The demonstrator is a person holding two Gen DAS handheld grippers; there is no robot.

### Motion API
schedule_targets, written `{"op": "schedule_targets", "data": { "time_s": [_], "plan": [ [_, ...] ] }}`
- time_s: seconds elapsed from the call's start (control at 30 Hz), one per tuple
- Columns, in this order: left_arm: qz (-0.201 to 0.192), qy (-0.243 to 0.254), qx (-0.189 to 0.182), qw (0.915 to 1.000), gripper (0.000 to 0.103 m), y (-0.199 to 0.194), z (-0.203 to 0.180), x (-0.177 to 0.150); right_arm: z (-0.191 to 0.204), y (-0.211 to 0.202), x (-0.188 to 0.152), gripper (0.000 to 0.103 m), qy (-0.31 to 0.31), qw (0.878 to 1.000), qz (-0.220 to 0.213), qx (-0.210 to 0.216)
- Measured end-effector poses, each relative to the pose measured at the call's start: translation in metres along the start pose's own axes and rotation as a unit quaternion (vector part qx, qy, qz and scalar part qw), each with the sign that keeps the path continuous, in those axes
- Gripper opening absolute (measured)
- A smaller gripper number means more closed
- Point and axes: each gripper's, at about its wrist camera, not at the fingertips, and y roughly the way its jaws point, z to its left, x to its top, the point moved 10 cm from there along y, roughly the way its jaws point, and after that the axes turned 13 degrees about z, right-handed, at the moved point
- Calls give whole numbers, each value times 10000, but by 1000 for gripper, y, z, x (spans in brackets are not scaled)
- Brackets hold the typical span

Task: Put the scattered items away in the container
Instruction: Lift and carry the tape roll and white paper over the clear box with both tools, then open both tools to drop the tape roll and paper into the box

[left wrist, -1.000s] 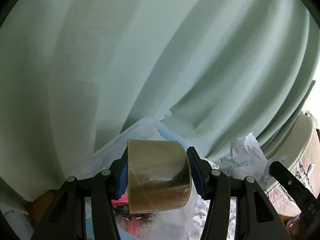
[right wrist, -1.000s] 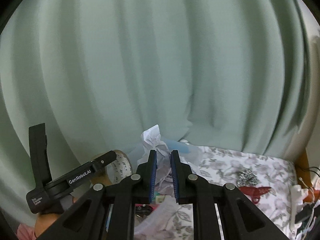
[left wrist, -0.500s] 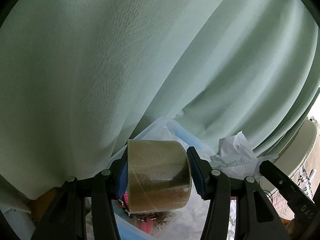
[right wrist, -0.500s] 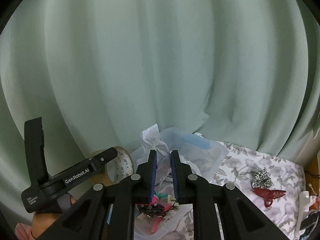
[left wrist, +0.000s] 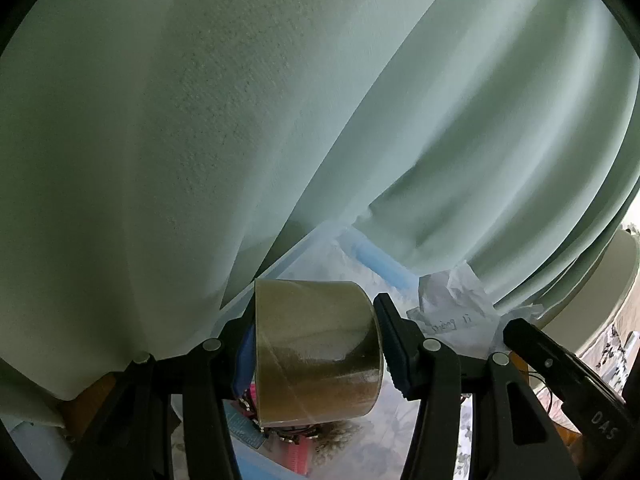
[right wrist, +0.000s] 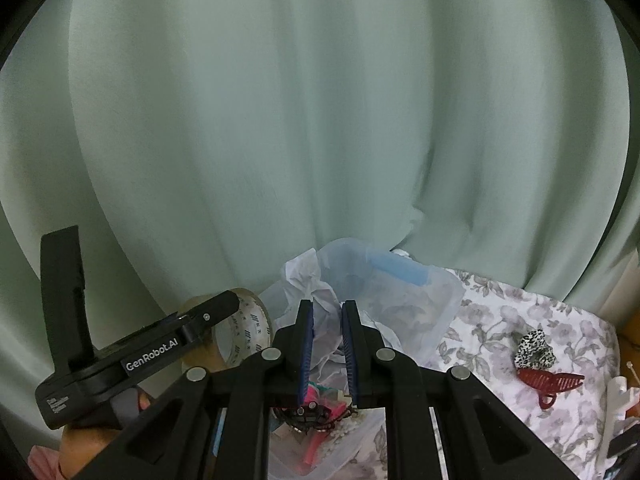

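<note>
My left gripper (left wrist: 316,320) is shut on a roll of brown packing tape (left wrist: 316,352), held across its width above the clear plastic box (left wrist: 320,248). The right wrist view shows that gripper (right wrist: 224,308) and the tape (right wrist: 248,328) at the left. My right gripper (right wrist: 328,308) is shut on a crumpled sheet of white paper (right wrist: 304,276) over the same box (right wrist: 424,300), which has a blue latch. The paper (left wrist: 452,308) also shows at the right of the left wrist view. Pink bits and beads lie in the box under both grippers.
A pale green curtain (right wrist: 320,120) hangs right behind the box. On the floral cloth (right wrist: 480,320) to the right lie a spotted scrunchie (right wrist: 534,346) and a red hair claw (right wrist: 548,384). White objects (right wrist: 620,396) stand at the far right edge.
The right gripper has moved in over the box, so the box's inside now shows beneath its fingers. The left gripper has barely shifted. Both grips are unchanged.
</note>
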Motion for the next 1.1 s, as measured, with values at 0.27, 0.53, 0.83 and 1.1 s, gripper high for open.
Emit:
{"op": "schedule_targets", "data": {
  "time_s": [0.27, 0.53, 0.83, 1.1],
  "plan": [
    [70, 42, 33, 10000, 55, 5, -2, -1, -2, 8, -2, 16, 28, 9999, 99, 37],
    [99, 79, 45, 9999, 55, 16, -5, 3, -1, 13, -2, 16, 51, 9999, 150, 51],
    [243, 73, -157, 9996, 56, 23, -3, 14, -3, 16, 0, 19, 21, 9999, 97, 14],
    [83, 271, -153, 9995, 61, 22, -14, 20, -6, 18, -1, 24, 66, 9998, 168, -14]
  ]
}}
